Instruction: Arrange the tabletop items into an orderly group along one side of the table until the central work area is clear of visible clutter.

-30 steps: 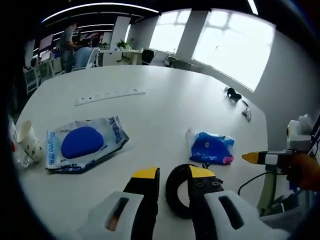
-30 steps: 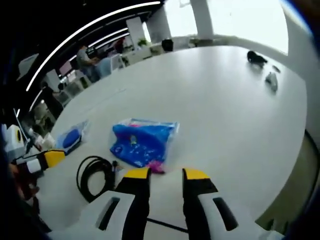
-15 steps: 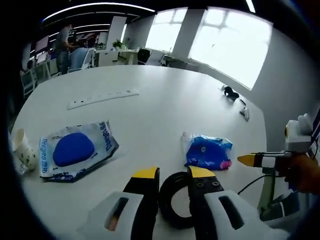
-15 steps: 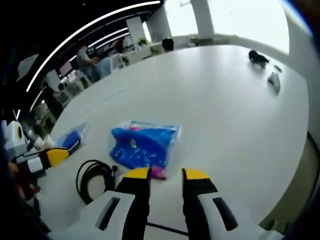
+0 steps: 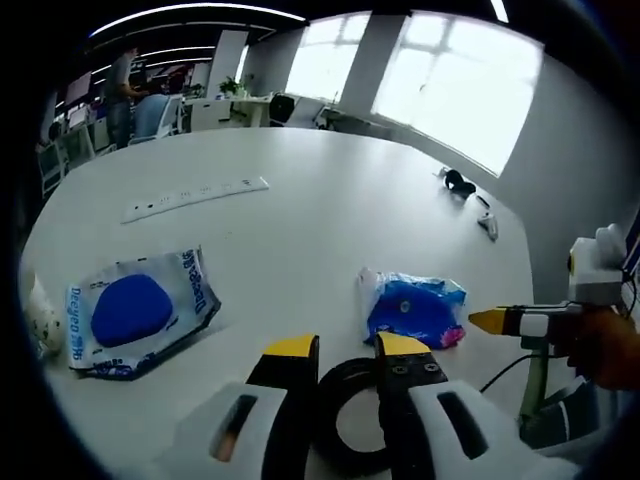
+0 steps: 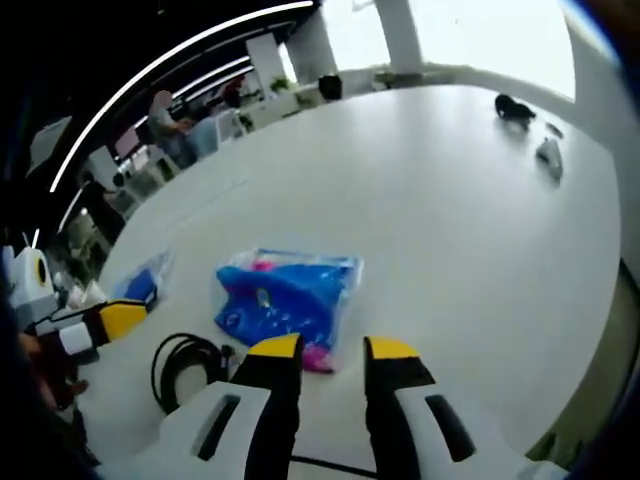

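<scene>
A black cable coil (image 5: 345, 425) lies on the white table (image 5: 300, 230), showing through the gap of my left gripper (image 5: 347, 348), which is open and hovers just over it. Past it lies a blue plastic packet (image 5: 415, 308), and to the left a clear packet with a blue round pad (image 5: 130, 312). My right gripper (image 6: 333, 350) is open with nothing between its jaws, just short of the blue plastic packet (image 6: 285, 295). The coil (image 6: 185, 362) sits to its left, with the left gripper's yellow tip (image 6: 120, 318) near it.
A white power strip (image 5: 195, 196) lies further out, and a paper cup (image 5: 42, 318) stands at the left edge. A black object (image 5: 460, 183) and a small grey one (image 5: 488, 225) sit near the far right rim. People and desks stand beyond the table.
The left gripper view has drifted right and closer to the coil, which now sits lower between the jaws. The right gripper has hardly moved.
</scene>
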Motion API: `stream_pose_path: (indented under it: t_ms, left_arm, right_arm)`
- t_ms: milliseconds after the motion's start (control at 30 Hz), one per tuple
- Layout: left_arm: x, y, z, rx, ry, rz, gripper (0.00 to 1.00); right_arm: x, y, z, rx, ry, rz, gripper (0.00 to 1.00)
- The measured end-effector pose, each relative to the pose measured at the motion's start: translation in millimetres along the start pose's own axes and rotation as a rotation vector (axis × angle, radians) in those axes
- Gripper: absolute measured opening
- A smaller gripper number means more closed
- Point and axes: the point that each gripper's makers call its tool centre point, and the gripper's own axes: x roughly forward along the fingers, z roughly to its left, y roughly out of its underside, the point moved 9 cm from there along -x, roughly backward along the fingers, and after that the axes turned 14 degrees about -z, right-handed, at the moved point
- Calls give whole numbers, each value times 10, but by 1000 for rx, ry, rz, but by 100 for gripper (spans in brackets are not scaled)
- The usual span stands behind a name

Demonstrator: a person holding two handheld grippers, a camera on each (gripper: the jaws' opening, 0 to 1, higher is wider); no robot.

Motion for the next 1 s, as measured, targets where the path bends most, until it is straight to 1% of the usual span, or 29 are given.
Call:
stream_pose_path:
  t_ms: [367,667,1000]
  left_arm:
    - [113,12,17,5,7,11,21]
    - [241,116,-29,-8,20,39,21]
    - [334,92,-47,-6,30,33,20]
  right_arm:
    - [85,12,16,3,0,11,20]
    - [147,6,15,9,0,22,20]
    - [209,10,22,10,-1,24,20]
